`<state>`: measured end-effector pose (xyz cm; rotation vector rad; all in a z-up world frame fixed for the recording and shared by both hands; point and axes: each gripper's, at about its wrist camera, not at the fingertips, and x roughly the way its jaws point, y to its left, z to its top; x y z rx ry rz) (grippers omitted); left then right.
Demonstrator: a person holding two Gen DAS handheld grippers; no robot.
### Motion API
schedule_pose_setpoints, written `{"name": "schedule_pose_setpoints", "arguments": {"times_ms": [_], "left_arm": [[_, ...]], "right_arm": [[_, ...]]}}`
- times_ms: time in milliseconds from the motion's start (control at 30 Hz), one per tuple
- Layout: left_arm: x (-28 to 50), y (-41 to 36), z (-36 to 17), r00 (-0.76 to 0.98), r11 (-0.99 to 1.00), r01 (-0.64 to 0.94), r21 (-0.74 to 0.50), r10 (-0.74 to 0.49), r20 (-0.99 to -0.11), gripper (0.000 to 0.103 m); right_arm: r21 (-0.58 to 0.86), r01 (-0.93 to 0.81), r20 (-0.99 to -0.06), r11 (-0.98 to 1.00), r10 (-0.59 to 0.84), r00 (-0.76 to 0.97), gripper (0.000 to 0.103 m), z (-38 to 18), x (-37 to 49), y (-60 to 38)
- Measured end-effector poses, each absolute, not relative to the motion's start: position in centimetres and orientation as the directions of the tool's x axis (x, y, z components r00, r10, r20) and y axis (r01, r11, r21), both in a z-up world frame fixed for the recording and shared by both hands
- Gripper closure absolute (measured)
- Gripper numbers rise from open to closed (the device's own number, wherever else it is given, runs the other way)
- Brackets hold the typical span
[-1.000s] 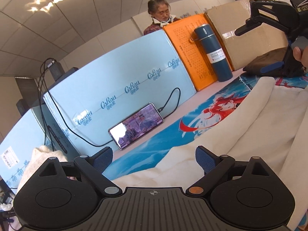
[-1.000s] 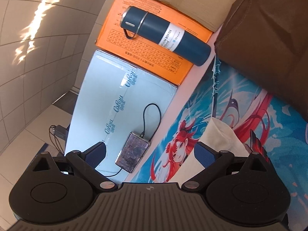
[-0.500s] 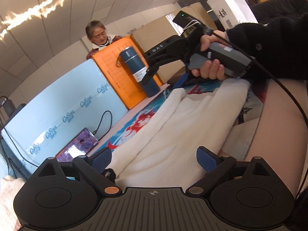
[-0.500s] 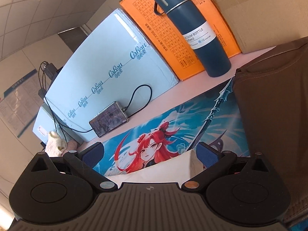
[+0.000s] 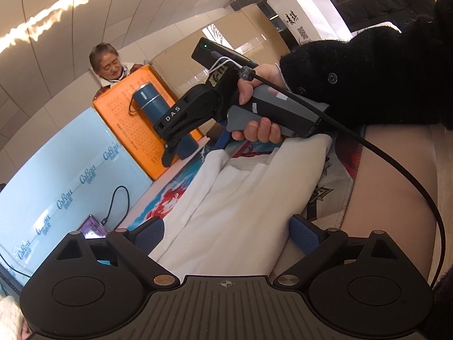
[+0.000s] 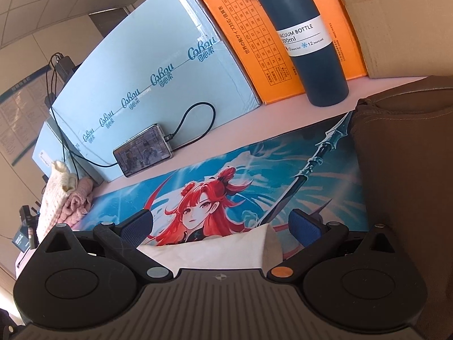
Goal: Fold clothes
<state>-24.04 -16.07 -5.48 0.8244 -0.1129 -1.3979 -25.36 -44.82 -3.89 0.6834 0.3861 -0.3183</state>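
Observation:
A white garment [image 5: 240, 204] lies in long folds on the anime-print mat [image 5: 175, 198]. My left gripper [image 5: 226, 233] is open, its blue pads either side of the garment's near end. The right gripper [image 5: 195, 138], held in a hand, hovers over the garment's far end in the left wrist view. In the right wrist view my right gripper [image 6: 220, 225] is open above a white corner of the garment [image 6: 220, 249] on the mat [image 6: 254, 170].
A folded brown garment [image 6: 402, 170] lies at the right. A blue vacuum bottle [image 6: 305, 36], an orange box [image 6: 246, 36] and a light blue box [image 6: 153, 76] stand at the back, with a cabled phone [image 6: 143, 150]. Knitted clothes [image 6: 62, 195] lie at the left.
Both grippers have tilted and shifted over the garment. The left view swung right, bringing the right gripper and hand closer. The right view now looks lower across the mat.

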Motion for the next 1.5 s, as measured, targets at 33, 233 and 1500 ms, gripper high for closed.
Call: {"name": "schedule_pose_setpoints", "arguments": {"times_ms": [33, 233, 1500], "left_arm": [[-24.1, -16.6, -5.5, 0.224, -0.043, 0.819, 0.572, -0.894, -0.388, 0.001], [-24.7, -19.3, -5.3, 0.236, -0.033, 0.820, 0.572, -0.890, -0.390, 0.000], [-17.3, -6.1, 0.7, 0.359, 0.348, 0.884, 0.314, -0.933, 0.022, 0.097]], "right_arm": [[0.552, 0.403, -0.440, 0.730, -0.156, 0.885, 0.000, -3.9, -25.3, -44.8], [0.604, 0.376, -0.425, 0.703, -0.115, 0.898, 0.000, -4.5, -25.2, -45.4], [0.201, 0.374, -0.410, 0.905, -0.270, 0.871, 0.088, 9.7, -16.5, -27.6]]}}
